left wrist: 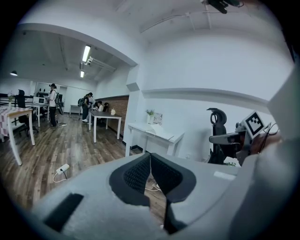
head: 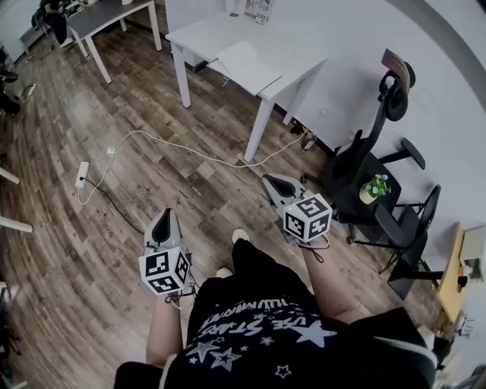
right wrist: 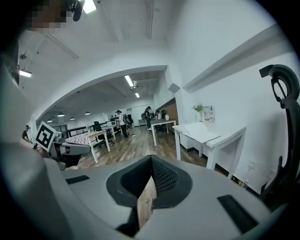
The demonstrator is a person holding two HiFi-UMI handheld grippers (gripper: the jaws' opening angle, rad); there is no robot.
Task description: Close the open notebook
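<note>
The open notebook (head: 247, 67) lies flat on a white table (head: 304, 55) across the room, well beyond both grippers. The left gripper view shows it small and distant (left wrist: 160, 132), and so does the right gripper view (right wrist: 202, 131). My left gripper (head: 163, 221) is held low near my body over the wooden floor, its jaws shut with nothing between them (left wrist: 150, 157). My right gripper (head: 274, 183) is held a little further forward, its fingertips also meeting with nothing held (right wrist: 151, 159). Both point slightly downward toward the table.
A black office chair (head: 372, 148) stands right of the table, with a small potted plant (head: 376, 186) on a seat beside it. A white power strip (head: 82, 174) and its cable (head: 175, 144) lie on the floor. Another table (head: 114, 15) stands at the far left, and people (left wrist: 53, 104) stand at the back.
</note>
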